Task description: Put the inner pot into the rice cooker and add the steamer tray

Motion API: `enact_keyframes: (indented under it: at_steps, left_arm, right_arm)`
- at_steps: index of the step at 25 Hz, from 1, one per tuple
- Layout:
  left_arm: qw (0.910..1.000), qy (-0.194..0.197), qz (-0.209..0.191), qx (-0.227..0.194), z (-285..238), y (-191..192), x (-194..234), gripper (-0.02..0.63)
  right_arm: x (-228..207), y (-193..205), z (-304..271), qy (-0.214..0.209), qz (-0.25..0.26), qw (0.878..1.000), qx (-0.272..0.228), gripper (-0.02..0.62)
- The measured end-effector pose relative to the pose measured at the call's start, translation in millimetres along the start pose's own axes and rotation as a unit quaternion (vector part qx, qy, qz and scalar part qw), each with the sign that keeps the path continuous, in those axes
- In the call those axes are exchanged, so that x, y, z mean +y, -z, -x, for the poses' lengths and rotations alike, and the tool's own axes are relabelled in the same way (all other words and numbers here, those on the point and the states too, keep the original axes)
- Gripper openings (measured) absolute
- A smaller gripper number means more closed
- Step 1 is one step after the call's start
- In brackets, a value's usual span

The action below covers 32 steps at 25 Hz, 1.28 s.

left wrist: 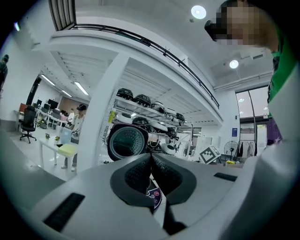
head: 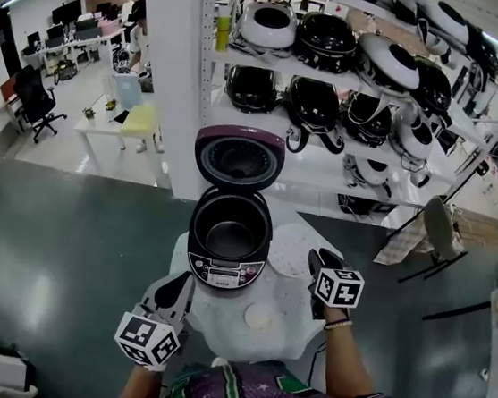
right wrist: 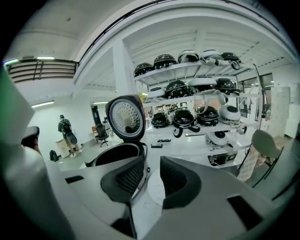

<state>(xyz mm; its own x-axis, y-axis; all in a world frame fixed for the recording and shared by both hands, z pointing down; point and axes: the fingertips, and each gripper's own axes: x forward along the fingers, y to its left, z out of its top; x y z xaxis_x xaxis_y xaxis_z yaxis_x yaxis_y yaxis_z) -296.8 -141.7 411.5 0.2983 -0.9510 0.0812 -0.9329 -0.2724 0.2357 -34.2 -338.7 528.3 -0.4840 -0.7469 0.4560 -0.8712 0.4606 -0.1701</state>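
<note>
The rice cooker (head: pixel 227 252) stands on a small white table (head: pixel 216 320) with its purple lid (head: pixel 239 156) swung up. The dark inner pot (head: pixel 230 234) sits inside it. A white perforated steamer tray (head: pixel 291 250) lies flat on the table just right of the cooker. My right gripper (head: pixel 318 260) hovers by the tray's right edge; its jaws stand apart with nothing between them, and the tray (right wrist: pixel 154 186) shows through the gap beside the cooker (right wrist: pixel 116 153). My left gripper (head: pixel 175 284) is at the table's near left, shut and empty, pointing at the cooker's front panel (left wrist: pixel 154 194).
A small white disc (head: pixel 259 316) lies on the table near me. Behind the table, white shelves (head: pixel 336 78) carry several other rice cookers. A chair (head: pixel 443 228) stands on the dark floor at the right. Desks and people are far off at the left.
</note>
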Motion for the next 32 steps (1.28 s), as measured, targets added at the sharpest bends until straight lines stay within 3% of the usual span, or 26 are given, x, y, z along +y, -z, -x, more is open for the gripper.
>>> enact_keyframes:
  at_steps: [7,14,20,22,23,32]
  left_arm:
    - [0.9995,0.026,-0.014,0.010,1,7,0,0.021]
    - [0.9977,0.063,-0.025,-0.004,-11,-9,-14,0.021]
    - [0.9962,0.080,-0.033,-0.015,-20,-23,-25,0.021]
    - [0.9954,0.087,-0.037,-0.016,-19,-24,-29,0.021]
    - [0.9950,0.090,-0.038,-0.017,-18,-24,-31,0.021]
    - [0.9889,0.127,-0.075,-0.021,-16,-33,-49,0.025]
  right_arm:
    - [-11,-4,69,0.038,-0.015,0.997,-0.063,0.114]
    - [-29,-40,145,0.077,-0.025,0.982,-0.169,0.098]
    - [-13,-75,193,0.058,0.000,0.967,-0.247,0.076]
    - [-7,-79,203,0.046,0.004,0.963,-0.267,0.036]
    - [-4,-80,206,0.042,0.005,0.961,-0.275,0.005]
    - [18,-90,214,0.031,0.023,0.961,-0.273,0.005]
